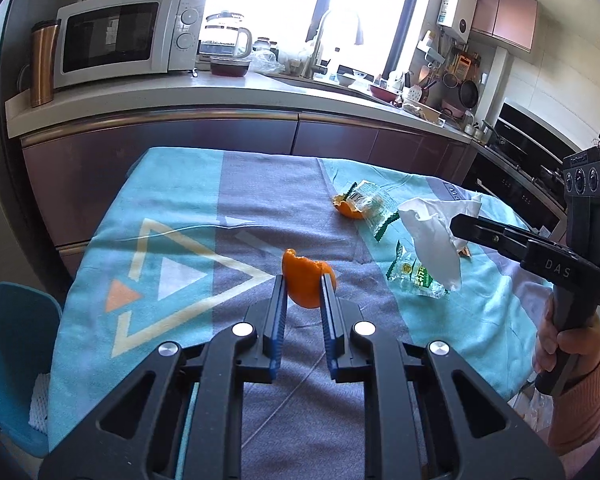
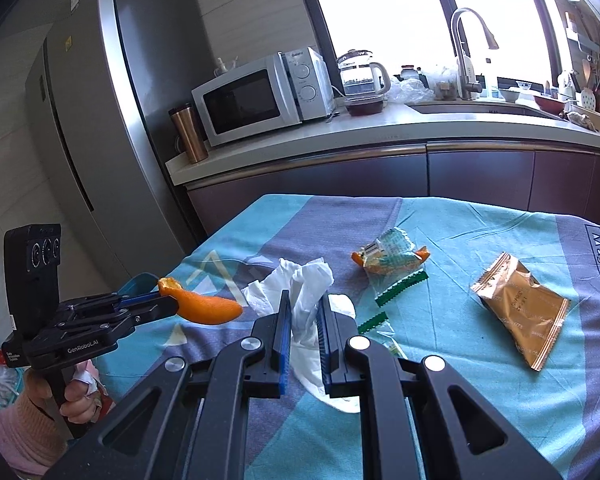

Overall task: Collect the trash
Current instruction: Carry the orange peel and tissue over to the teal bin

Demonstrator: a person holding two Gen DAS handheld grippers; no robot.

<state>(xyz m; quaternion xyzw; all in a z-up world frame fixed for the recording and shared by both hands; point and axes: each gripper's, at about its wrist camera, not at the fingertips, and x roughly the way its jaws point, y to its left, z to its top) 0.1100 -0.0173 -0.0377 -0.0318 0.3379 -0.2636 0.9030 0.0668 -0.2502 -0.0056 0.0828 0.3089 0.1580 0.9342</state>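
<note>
My left gripper [image 1: 303, 285] is shut on a piece of orange peel [image 1: 305, 280] and holds it above the cloth-covered table [image 1: 172, 208]; the peel also shows in the right wrist view [image 2: 208, 307]. My right gripper [image 2: 303, 305] is shut on a crumpled white tissue [image 2: 300, 288], also seen in the left wrist view [image 1: 432, 232]. On the table lie a second orange peel under a clear green-edged wrapper [image 2: 392, 258], another clear wrapper [image 1: 416, 276] and a gold foil packet [image 2: 520, 312].
A blue bin [image 1: 12, 344] stands at the table's left side. Behind the table run a kitchen counter [image 1: 228, 92] with a microwave [image 1: 128, 38], a kettle and a sink. A steel fridge [image 2: 100, 120] stands at the left.
</note>
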